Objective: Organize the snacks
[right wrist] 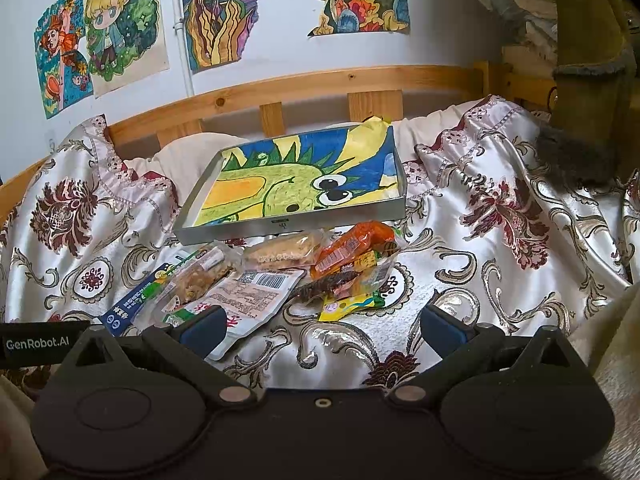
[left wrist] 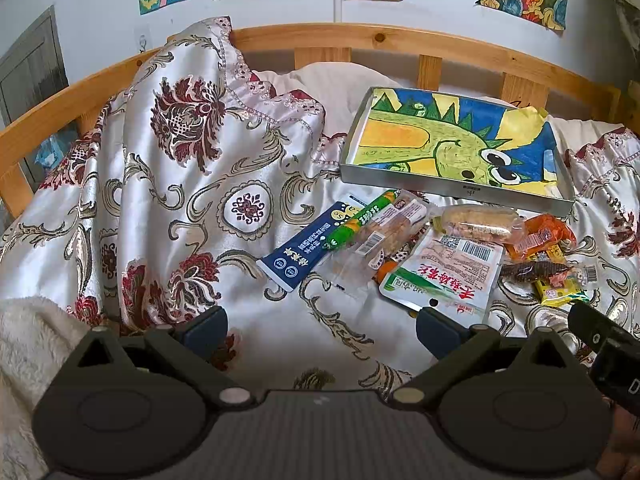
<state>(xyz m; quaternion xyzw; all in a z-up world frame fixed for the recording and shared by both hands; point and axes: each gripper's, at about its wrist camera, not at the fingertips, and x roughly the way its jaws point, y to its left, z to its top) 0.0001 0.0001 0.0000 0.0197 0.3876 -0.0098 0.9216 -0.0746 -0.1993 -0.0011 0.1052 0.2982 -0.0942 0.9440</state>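
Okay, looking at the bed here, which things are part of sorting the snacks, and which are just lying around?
For the job: snack pile, including blue packet, white pouch, orange packet, yellow packet; tray.

Just there: bedspread, wall drawings, bed rail.

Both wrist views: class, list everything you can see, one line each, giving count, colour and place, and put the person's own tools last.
Tray: one, grey metal rim, lined with a green dinosaur drawing, on the bedspread behind the snacks.
Snack packets: a loose pile, exact count unclear; blue, green, white, orange, yellow and clear wrappers, in front of the tray.
Bedspread: one, white satin with maroon flowers, covering the bed.
Bed rail: one, light wood, along the wall.
Drawings: several, multicoloured, taped on the wall.
Fleece blanket: one, cream, near left edge.
Left gripper: black with blue pads, open, empty.
Right gripper: same colours, open, empty.
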